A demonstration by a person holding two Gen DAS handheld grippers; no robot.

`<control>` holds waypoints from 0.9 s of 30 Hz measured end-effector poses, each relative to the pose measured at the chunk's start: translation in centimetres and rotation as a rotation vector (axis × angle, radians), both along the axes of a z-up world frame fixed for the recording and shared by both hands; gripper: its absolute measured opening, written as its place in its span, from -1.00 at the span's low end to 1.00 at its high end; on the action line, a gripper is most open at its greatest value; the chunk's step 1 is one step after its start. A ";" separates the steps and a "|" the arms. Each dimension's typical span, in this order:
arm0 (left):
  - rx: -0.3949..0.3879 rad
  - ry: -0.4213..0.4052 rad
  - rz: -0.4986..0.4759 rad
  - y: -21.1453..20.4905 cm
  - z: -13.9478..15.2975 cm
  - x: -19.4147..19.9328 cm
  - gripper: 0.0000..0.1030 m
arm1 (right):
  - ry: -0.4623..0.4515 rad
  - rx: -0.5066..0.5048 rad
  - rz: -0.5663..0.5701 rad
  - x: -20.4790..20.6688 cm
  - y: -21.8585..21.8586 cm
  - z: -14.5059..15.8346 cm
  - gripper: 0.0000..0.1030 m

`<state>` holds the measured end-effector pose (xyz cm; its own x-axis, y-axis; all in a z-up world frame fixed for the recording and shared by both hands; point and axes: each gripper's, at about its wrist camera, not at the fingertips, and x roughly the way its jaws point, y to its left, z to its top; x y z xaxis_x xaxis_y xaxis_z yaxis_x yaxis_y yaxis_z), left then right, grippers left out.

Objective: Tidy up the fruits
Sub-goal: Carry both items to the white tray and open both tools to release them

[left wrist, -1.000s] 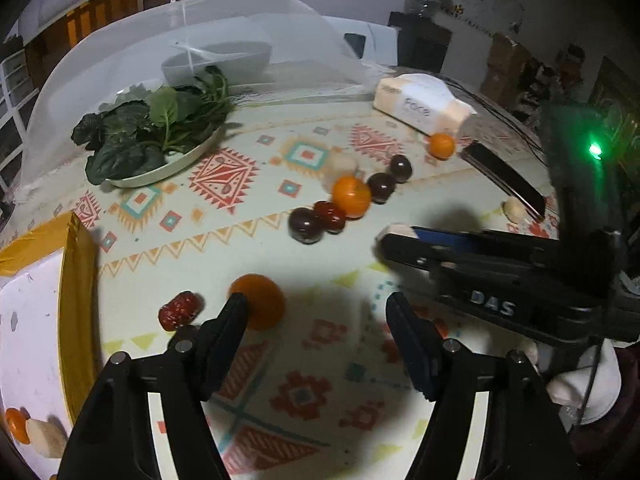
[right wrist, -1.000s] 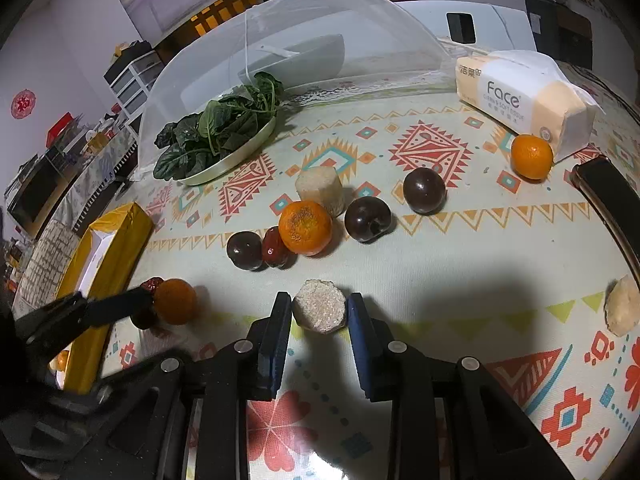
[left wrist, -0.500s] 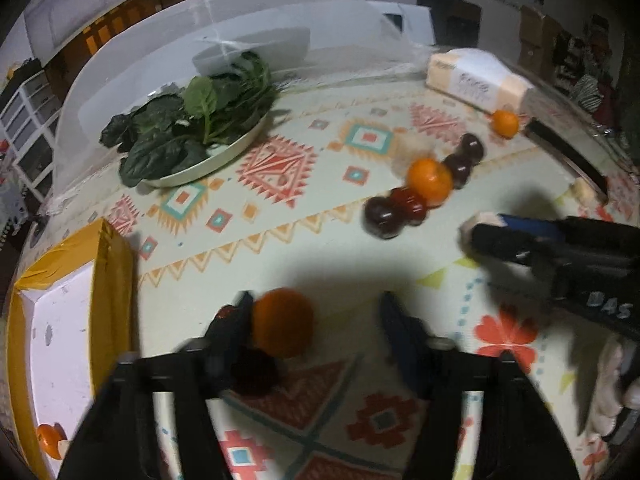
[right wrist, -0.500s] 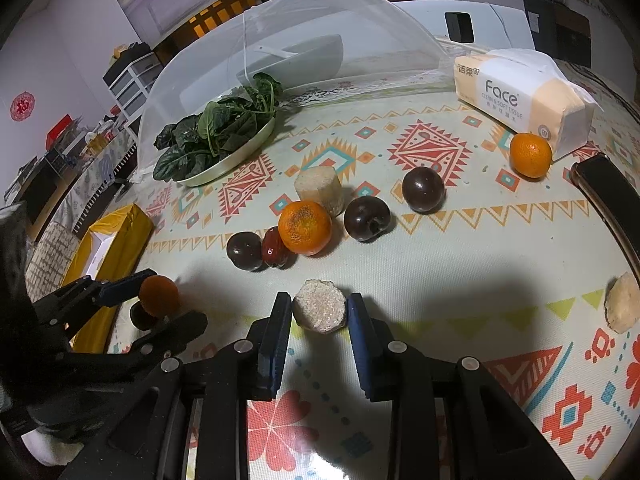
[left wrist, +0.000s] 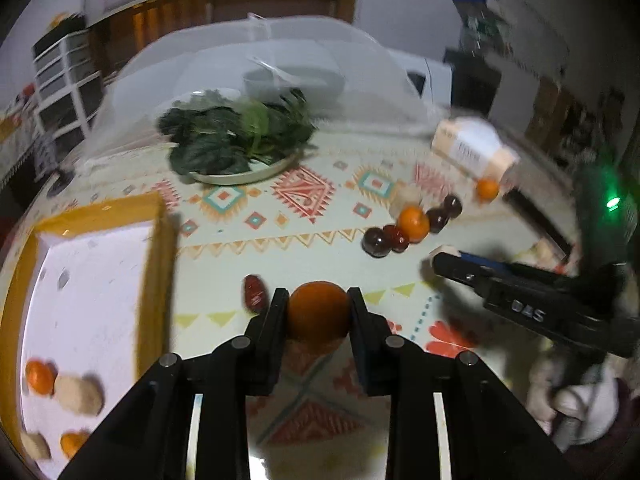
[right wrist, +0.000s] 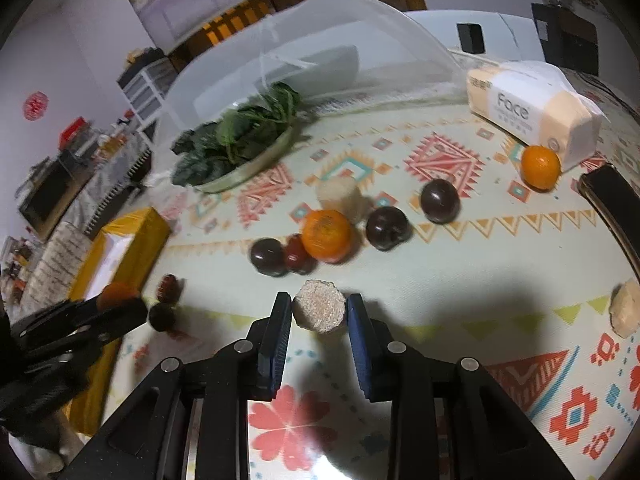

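At the left edge of the left wrist view we see the yellow box (left wrist: 154,272), with a few oranges and pale chunks already lying in its lower left corner. Just right of it a red date (left wrist: 256,295) lies on the bench (left wrist: 240,248). At lower centre our left claw (left wrist: 319,316) is pinching an orange (left wrist: 319,314) between both fingers, seemingly lifted a little off the cloth. We judge the step in hand to be carrying this orange to the box; the next move calls for swinging left over the yellow rim before letting go.

In the right wrist view, our right claw (right wrist: 319,314) at lower centre grips a tan fibrous chunk (right wrist: 319,311). Above it sits a cluster of dark plums and another orange (right wrist: 327,235), and at far right a lone orange (right wrist: 540,167) touches the tissue pack (right wrist: 532,114). These remain to be sorted.
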<state>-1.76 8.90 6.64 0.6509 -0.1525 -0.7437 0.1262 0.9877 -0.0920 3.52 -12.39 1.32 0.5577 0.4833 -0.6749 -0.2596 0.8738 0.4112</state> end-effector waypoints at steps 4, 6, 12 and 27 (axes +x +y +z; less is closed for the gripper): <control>-0.069 -0.033 0.106 4.1 1.5 -3.3 -0.45 | -0.054 0.015 -0.020 -0.4 -0.2 0.7 -0.41; -0.100 -0.042 0.155 6.3 2.0 -4.9 -0.45 | -0.081 -0.003 -0.031 -0.7 0.2 1.4 -0.41; -0.150 -0.074 0.291 13.1 2.5 -8.5 -0.45 | -0.103 0.034 0.064 -3.2 4.2 5.7 -0.41; -0.220 -0.073 0.476 23.9 0.9 -11.2 -0.45 | -0.059 -0.048 0.431 -5.2 25.8 7.8 -0.40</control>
<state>-12.94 32.75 7.55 0.7350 0.0256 -0.6776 -0.3179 0.8957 -0.3109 -1.63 13.43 9.16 0.3503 0.6493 -0.6751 -0.6265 0.6982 0.3464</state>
